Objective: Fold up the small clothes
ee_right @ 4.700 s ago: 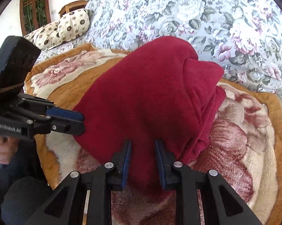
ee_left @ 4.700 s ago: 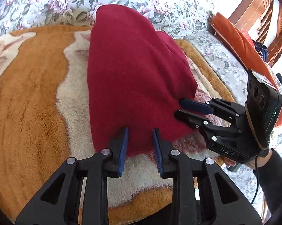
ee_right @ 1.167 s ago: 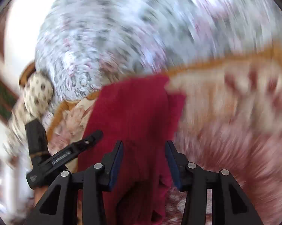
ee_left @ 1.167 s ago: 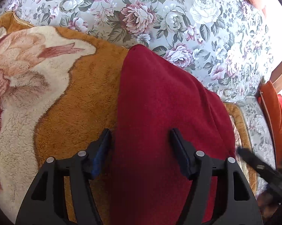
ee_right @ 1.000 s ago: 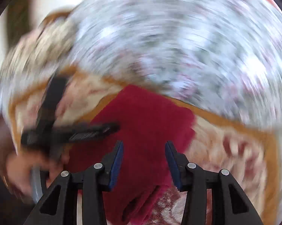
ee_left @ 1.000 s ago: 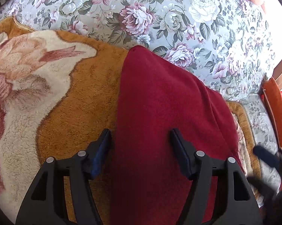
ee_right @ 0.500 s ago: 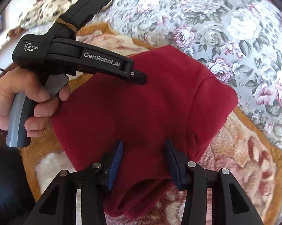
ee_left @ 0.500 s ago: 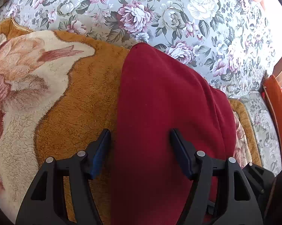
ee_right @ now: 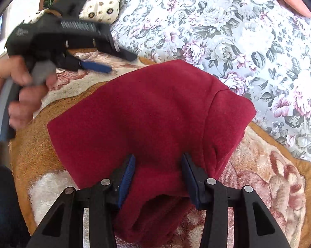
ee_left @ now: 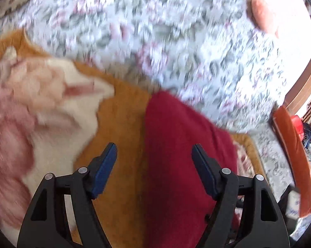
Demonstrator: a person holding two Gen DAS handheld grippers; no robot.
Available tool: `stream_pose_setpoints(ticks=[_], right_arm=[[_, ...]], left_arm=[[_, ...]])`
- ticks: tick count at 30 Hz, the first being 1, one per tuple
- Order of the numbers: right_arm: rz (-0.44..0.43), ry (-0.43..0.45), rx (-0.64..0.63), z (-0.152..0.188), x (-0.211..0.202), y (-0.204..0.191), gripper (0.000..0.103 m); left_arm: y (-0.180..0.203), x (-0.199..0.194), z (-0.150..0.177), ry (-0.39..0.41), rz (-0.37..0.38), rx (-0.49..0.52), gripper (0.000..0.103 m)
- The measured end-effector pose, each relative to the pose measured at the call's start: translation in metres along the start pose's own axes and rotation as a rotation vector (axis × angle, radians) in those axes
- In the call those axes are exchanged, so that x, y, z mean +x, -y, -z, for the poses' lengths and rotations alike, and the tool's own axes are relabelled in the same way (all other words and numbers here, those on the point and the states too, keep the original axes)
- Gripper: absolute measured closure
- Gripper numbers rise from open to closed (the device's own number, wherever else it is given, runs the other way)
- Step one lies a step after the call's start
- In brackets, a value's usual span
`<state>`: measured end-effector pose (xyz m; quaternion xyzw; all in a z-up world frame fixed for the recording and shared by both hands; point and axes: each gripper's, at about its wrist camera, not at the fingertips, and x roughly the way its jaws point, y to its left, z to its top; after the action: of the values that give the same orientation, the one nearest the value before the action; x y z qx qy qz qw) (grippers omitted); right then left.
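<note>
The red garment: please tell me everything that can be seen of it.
The red garment is dark red, of soft, fleece-like cloth, with no print. It lies folded and almost flat on an orange and cream plush blanket; its far edge reaches the flowered bedcover. A seam runs across its right part, and the near end forms a thick roll. The right tongs straddle this end without squeezing it. The left tongs, which are opening, are off it.
</note>
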<state>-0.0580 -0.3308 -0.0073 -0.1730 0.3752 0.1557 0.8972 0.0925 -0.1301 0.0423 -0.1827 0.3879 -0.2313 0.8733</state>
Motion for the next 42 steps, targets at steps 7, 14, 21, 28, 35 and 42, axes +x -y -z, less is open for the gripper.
stream_pose_setpoints(ticks=[7,14,21,28,35,42], right_arm=[[0.008,0.026,-0.002,0.004,0.0,-0.001,0.059],[-0.012,0.041,0.018,0.006,0.001,0.002,0.058],[0.011,0.041,0.005,0.006,0.001,-0.003,0.059],[-0.055,0.091,0.21,-0.038,-0.026,0.037,0.06],[-0.013,-0.034,0.204,-0.094,0.026,0.067,0.06],[-0.239,-0.023,0.285,-0.069,0.065,0.111,0.059]], left_arm=[[0.053,0.064,-0.048,-0.164,0.06,0.152,0.056],[0.042,0.149,-0.045,-0.34,-0.1,0.13,0.09],[0.053,0.169,-0.035,-0.328,-0.21,0.208,0.092],[0.052,0.162,-0.027,-0.276,-0.217,0.215,0.092],[0.049,0.162,-0.03,-0.264,-0.204,0.206,0.093],[0.053,0.166,-0.028,-0.259,-0.228,0.237,0.092]])
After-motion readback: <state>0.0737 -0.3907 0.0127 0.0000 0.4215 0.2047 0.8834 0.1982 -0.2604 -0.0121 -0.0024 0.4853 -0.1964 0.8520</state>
